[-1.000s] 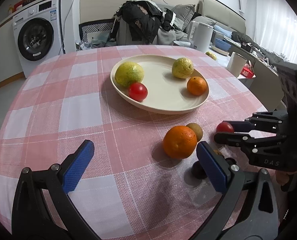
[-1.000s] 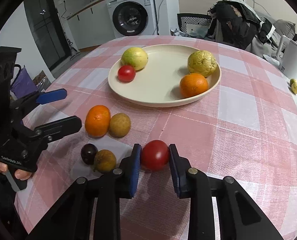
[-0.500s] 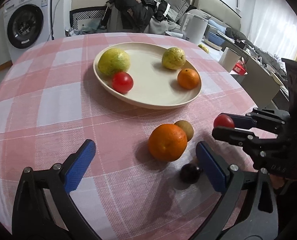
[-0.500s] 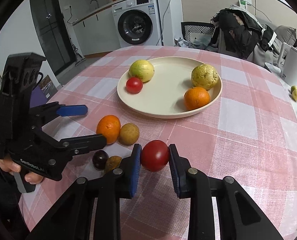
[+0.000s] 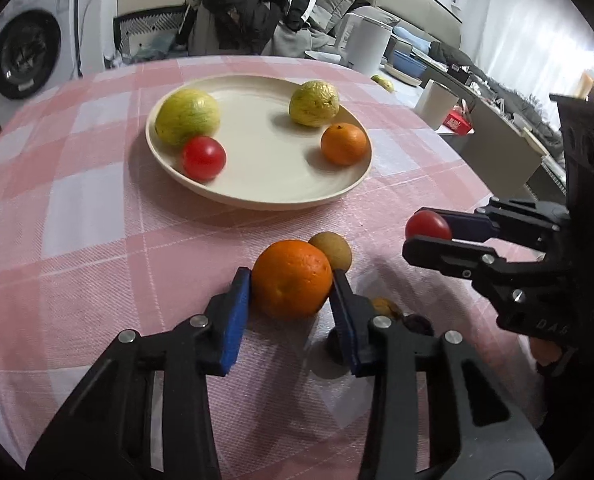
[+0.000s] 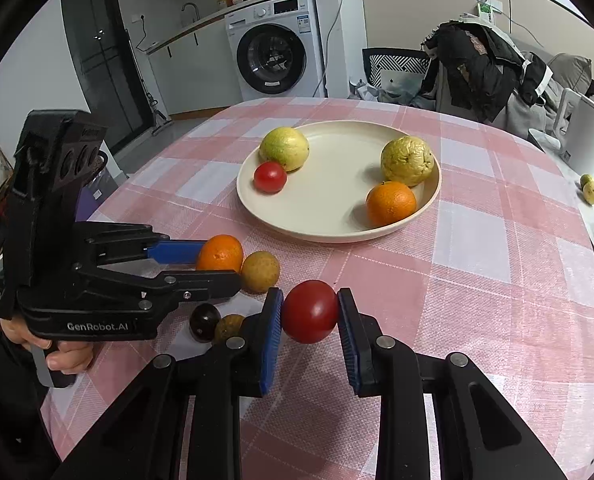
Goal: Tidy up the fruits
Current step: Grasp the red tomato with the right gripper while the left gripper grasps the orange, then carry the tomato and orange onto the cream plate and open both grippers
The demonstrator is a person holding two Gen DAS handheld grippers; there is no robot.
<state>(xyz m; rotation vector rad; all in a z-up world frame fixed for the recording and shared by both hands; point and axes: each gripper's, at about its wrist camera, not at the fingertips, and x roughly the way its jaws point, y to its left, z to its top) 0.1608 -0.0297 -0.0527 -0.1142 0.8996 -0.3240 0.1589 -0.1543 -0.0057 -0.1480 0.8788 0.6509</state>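
Left wrist view
- Left gripper (image 5: 291, 286): its jaws have just been closing and now sit against both sides of the large orange (image 5: 292, 279), which rests on the checked tablecloth (image 5: 77, 220).
- Beside the orange: a brown fruit (image 5: 332, 250) touches its far side; a small tan fruit (image 5: 385, 307) and a dark plum (image 5: 417, 323) lie just right of the right finger.
- Plate (image 5: 281, 196): well beyond, holding a yellow-green fruit (image 5: 187, 117), a red tomato (image 5: 203, 158), a wrinkled yellow fruit (image 5: 314, 103) and a small orange (image 5: 344, 144).
- Right gripper (image 5: 431, 236): at the right edge, clamped on a red tomato (image 5: 428, 225).

Right wrist view
- Right gripper (image 6: 309, 312): narrowly closed, both blue pads pressed on the held tomato (image 6: 309, 311), lifted above the cloth.
- Left gripper (image 6: 217, 258): at left, held in a hand (image 6: 63, 354), fingers on either side of the large orange (image 6: 220, 253).
- Loose fruit: brown fruit (image 6: 260, 271) touching the orange; dark plum (image 6: 204, 322) and tan fruit (image 6: 229, 326) near the right gripper's left finger.
- Plate (image 6: 329, 232): beyond, with its four fruits.
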